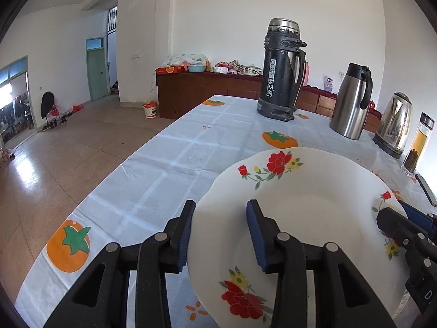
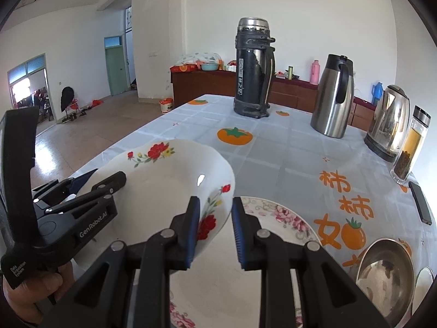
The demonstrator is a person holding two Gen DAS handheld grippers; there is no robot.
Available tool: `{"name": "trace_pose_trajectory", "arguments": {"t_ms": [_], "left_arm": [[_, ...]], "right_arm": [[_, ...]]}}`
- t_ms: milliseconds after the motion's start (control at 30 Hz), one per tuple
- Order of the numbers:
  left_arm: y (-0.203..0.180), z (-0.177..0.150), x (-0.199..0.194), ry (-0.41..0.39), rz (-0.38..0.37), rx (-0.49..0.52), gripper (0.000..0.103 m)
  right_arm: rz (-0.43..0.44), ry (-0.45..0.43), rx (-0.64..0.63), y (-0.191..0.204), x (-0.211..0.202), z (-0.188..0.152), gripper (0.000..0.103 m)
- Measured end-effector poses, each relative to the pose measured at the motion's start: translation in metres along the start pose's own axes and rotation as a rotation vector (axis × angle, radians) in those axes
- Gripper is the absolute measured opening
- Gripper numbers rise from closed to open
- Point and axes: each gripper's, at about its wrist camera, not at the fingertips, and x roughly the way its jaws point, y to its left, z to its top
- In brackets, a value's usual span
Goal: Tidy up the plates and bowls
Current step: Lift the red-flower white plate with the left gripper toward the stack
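A white deep plate with red flowers hangs tilted between both grippers, over the tablecloth. My left gripper clamps its left rim, one finger inside the plate and one under the edge. On the opposite rim my right gripper is shut the same way. Directly below the plate's right side lies a larger plate with pink flowers. A steel bowl sits to the right of that plate. A hand grips the left gripper's handle in the right wrist view.
Along the far right of the table stand a black thermos, a steel carafe, a kettle and a glass bottle. A dark phone lies near the right edge. The table's left edge drops to the floor.
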Motion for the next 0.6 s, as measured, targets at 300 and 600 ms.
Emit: {"name": "trace_pose_trajectory", "arguments": {"t_ms": [300, 600], "left_arm": [[-0.014, 0.001, -0.005, -0.009, -0.005, 0.03, 0.041], [-0.028, 0.007, -0.015, -0.031, -0.005, 0.06, 0.041]], "right_arm": [[-0.013, -0.009, 0.021, -0.011, -0.006, -0.004, 0.024], [-0.025, -0.02, 0.036, -0.022, -0.015, -0.007, 0.024]]}}
